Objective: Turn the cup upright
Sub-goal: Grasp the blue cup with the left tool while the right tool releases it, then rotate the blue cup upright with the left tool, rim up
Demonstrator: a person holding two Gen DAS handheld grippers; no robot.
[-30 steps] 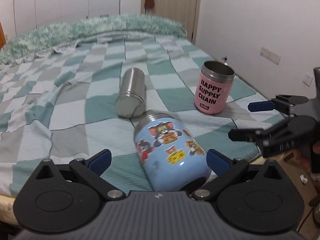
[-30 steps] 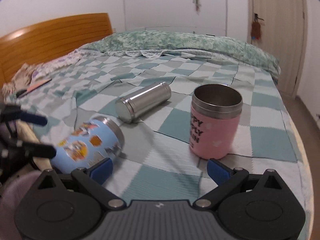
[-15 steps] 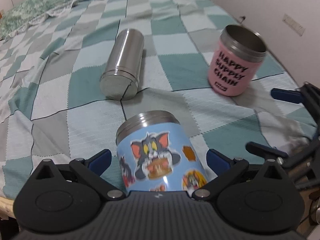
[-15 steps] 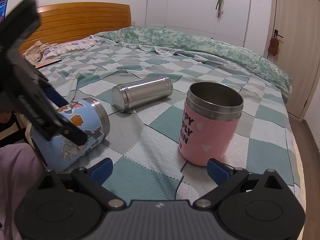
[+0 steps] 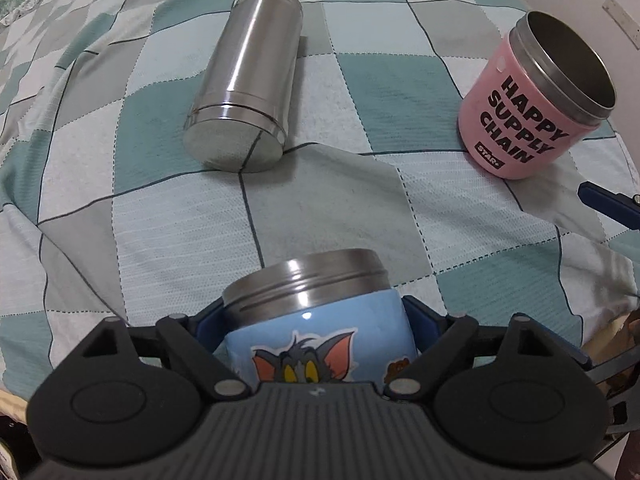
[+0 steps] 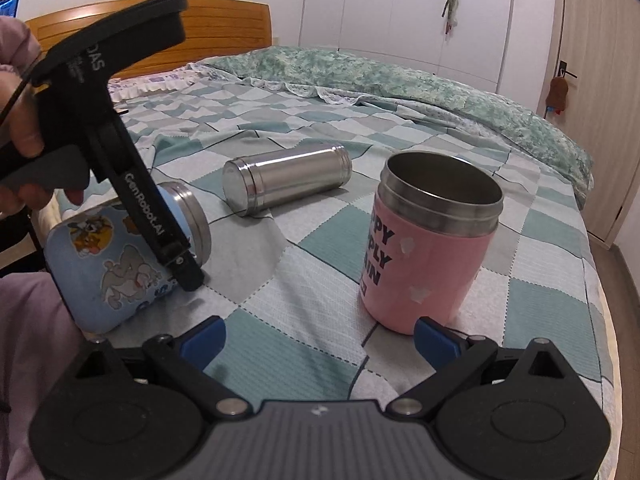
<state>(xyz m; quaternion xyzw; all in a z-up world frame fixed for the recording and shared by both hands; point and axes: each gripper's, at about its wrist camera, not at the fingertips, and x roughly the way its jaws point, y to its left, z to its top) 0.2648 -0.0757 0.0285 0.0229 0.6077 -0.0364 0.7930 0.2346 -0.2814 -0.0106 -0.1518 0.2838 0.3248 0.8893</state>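
Observation:
A light-blue cartoon cup (image 5: 320, 336) with a steel rim lies on its side on the checkered bedspread, rim pointing away from me. My left gripper (image 5: 310, 320) is shut on its body, one blue pad on each side. In the right wrist view the cup (image 6: 116, 268) lies at the left with the left gripper (image 6: 176, 256) clamped over it from above. My right gripper (image 6: 318, 338) is open and empty, low over the bed, just in front of the pink cup.
A pink cup (image 5: 536, 100) reading "HAPPY SUPPLY CHAIN" stands upright at the right, also seen in the right wrist view (image 6: 432, 240). A steel canister (image 5: 244, 84) lies on its side mid-bed. The bed's edge is near me; headboard (image 6: 200, 24) and wardrobe lie beyond.
My left gripper has moved down over the blue cup and closed on its sides. The right gripper has drifted slightly nearer the pink cup and stays open.

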